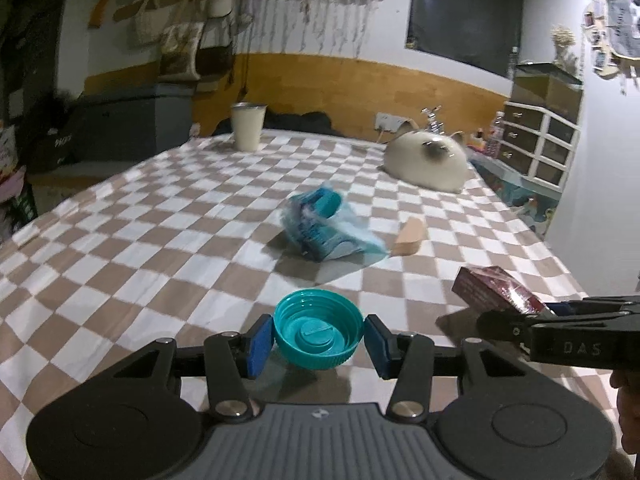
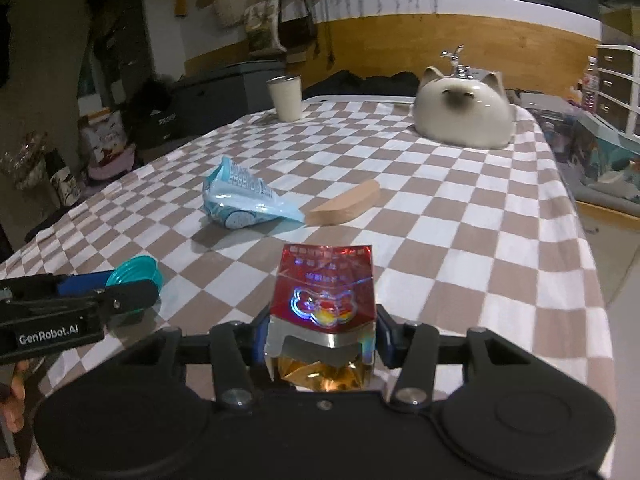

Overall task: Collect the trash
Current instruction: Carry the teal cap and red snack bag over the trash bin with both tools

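Observation:
My left gripper [image 1: 319, 340] is shut on a teal bottle cap [image 1: 319, 333], held open side up just above the checkered tablecloth [image 1: 140, 240]. The cap also shows in the right wrist view [image 2: 138, 274]. My right gripper [image 2: 322, 334] is shut on a red cigarette pack [image 2: 323, 300] with torn gold foil at its near end. The pack also shows at the right of the left wrist view [image 1: 494, 290]. A crumpled blue plastic wrapper [image 2: 244, 198] lies mid-table, with a tan wedge-shaped piece [image 2: 346, 204] just right of it.
A cat-shaped ceramic bowl [image 2: 464, 114] sits at the far right of the table, and a cream metal cup [image 2: 286, 98] at the far left edge. A drawer unit [image 1: 540, 136] and clutter stand beyond the table's right edge. Dark bins [image 1: 132, 124] are at back left.

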